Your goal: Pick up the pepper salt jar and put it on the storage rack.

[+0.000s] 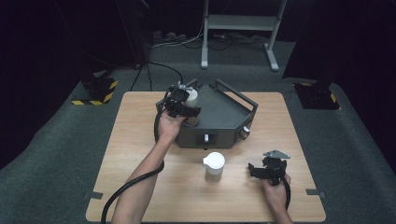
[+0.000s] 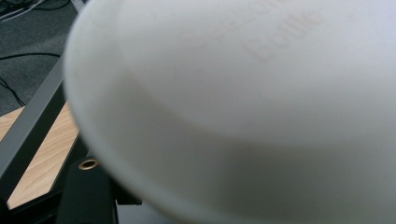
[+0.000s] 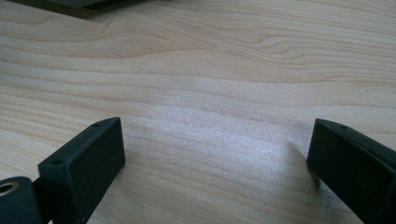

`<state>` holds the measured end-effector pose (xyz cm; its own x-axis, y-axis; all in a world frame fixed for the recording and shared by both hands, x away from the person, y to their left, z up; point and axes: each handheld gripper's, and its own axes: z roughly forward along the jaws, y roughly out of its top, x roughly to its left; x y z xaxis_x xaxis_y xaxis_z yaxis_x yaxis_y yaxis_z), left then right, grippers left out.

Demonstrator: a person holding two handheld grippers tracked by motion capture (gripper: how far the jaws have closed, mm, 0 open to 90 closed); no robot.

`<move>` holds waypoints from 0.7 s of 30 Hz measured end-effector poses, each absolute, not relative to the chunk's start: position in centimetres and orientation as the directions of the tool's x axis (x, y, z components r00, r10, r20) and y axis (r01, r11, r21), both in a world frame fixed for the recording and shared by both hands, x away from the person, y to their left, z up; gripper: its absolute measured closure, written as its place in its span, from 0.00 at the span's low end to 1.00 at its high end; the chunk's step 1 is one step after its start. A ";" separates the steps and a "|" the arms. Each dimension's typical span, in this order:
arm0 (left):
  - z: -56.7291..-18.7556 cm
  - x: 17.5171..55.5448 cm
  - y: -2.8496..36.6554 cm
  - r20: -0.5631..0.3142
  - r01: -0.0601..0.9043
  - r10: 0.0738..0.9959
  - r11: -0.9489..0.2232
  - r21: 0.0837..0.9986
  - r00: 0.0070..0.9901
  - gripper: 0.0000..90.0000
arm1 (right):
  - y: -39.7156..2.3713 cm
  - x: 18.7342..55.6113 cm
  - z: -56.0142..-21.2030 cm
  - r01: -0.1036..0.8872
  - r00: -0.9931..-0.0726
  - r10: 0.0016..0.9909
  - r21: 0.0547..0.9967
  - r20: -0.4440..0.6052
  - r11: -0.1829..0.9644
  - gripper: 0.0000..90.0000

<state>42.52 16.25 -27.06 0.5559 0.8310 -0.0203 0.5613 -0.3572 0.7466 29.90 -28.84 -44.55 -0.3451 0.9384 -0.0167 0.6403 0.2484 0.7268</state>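
Observation:
My left gripper [image 1: 185, 101] is shut on a white-lidded container [image 1: 192, 96], held over the left rear corner of a dark grey tray box [image 1: 224, 122]. The container's pale lid [image 2: 261, 107] looms blurred and very close in the left gripper view, hiding the jaws. A second container [image 1: 214, 166] with a white lid stands upright on the wooden table [image 1: 140, 154], just in front of the box. My right gripper [image 1: 265, 167] rests low over the table to the right of that container. Its jaws stand wide open [image 3: 215, 135] with bare wood between them.
The box has a raised rail [image 1: 236, 94] round its back and knobs on its front face [image 1: 243, 133]. A black cable [image 1: 119, 193] trails from the left gripper off the table's front edge. Beyond the table stand a white frame [image 1: 238, 23] and yellow-black floor markers [image 1: 95, 91].

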 end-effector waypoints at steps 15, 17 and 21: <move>-27.3 42.4 16.3 -0.018 0.552 0.829 -0.355 0.755 0.558 0.35 | -28.8 29.9 -44.5 0.641 -0.345 0.938 0.727 -0.017 0.248 0.04; -27.4 42.3 16.3 -0.018 0.551 0.830 -0.354 0.755 0.558 0.35 | -28.8 29.9 -44.5 0.641 -0.345 0.938 0.727 -0.017 0.249 0.04; -27.7 42.1 16.5 -0.024 0.547 0.833 -0.342 0.764 0.553 0.32 | -28.8 29.9 -44.5 0.641 -0.345 0.939 0.726 -0.016 0.248 0.04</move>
<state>42.09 16.52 -27.66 0.5533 0.8327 -0.0238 0.5470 -0.3416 0.7642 29.90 -28.83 -44.54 -0.3446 0.9386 -0.0163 0.6411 0.2480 0.7263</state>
